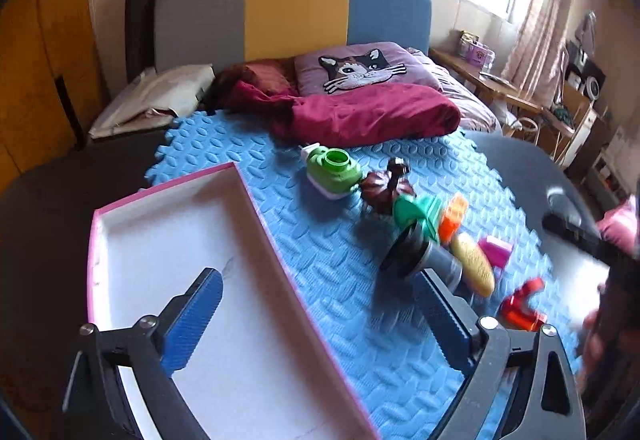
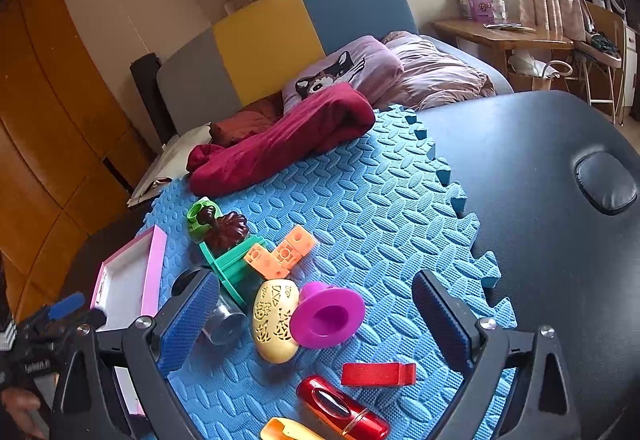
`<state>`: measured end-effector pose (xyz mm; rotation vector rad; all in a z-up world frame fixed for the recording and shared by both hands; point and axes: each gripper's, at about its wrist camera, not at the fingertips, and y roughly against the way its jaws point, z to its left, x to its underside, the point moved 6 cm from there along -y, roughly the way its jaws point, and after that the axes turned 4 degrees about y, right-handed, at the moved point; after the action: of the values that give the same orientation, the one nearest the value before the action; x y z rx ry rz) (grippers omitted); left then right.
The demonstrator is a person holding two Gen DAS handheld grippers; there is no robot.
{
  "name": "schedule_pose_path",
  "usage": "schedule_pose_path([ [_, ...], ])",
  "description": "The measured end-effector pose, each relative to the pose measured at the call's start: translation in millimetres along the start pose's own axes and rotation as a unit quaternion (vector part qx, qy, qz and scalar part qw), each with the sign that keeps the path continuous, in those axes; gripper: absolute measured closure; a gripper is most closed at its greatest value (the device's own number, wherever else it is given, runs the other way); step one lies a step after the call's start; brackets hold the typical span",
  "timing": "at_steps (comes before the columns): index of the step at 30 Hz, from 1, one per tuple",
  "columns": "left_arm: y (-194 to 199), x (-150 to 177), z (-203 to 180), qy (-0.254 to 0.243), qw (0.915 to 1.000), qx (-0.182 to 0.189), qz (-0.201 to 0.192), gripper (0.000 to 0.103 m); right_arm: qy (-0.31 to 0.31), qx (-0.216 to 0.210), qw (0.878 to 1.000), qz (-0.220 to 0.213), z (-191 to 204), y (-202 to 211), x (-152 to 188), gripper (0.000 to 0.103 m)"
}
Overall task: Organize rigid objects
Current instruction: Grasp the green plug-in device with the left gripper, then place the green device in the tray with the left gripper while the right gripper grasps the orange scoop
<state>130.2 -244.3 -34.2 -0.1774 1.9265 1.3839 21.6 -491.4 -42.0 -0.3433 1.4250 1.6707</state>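
My left gripper (image 1: 316, 288) is open above the right wall of a white box with a pink rim (image 1: 168, 240); one finger is over the box, the other over the blue foam mat (image 1: 320, 240). Nothing is between its fingers. Toys lie on the mat to its right: a green toy (image 1: 332, 171), a brown pumpkin (image 1: 384, 187), an orange brick (image 1: 454, 215), a clear jar (image 1: 420, 256), a cream egg (image 1: 474, 264). My right gripper (image 2: 316, 292) is open over a magenta cup (image 2: 328, 316), the egg (image 2: 274, 320) and a red block (image 2: 378, 374), touching none.
A shiny red cylinder (image 2: 340, 408) and a yellow piece (image 2: 288, 432) lie nearest me. A crimson cloth (image 2: 280, 135) is bunched at the mat's far edge. The mat sits on a dark padded table (image 2: 540, 179). A bed with a cat pillow (image 1: 360, 67) stands behind.
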Motion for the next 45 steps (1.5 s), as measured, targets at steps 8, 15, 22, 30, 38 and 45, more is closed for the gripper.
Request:
schedule_pose_path([
  [8,-54,-51,1,0.061,0.9974,0.02,0.032,0.014,0.012,-0.005,1.0,0.0,6,-1,0,0.004],
  [15,-109,-85,-9,0.073,0.9954,0.017,0.06,0.017,0.008,-0.016,1.0,0.005,6,-3,1,0.004],
  [22,-149,-99,-13,0.092,0.9913,0.013,0.094,0.023,0.006,-0.024,1.0,0.006,6,-4,0,0.004],
  [30,-187,-88,-13,0.109,0.985,-0.001,0.134,0.038,0.009,-0.029,0.999,0.013,9,-6,2,0.004],
  [38,-169,-86,-14,0.07,0.9929,-0.014,0.094,0.05,-0.006,-0.02,1.0,0.021,-1,-8,3,0.016],
  [45,-120,-85,-7,0.047,0.9976,0.005,0.05,0.05,-0.004,-0.015,0.999,0.034,0,-14,6,0.022],
])
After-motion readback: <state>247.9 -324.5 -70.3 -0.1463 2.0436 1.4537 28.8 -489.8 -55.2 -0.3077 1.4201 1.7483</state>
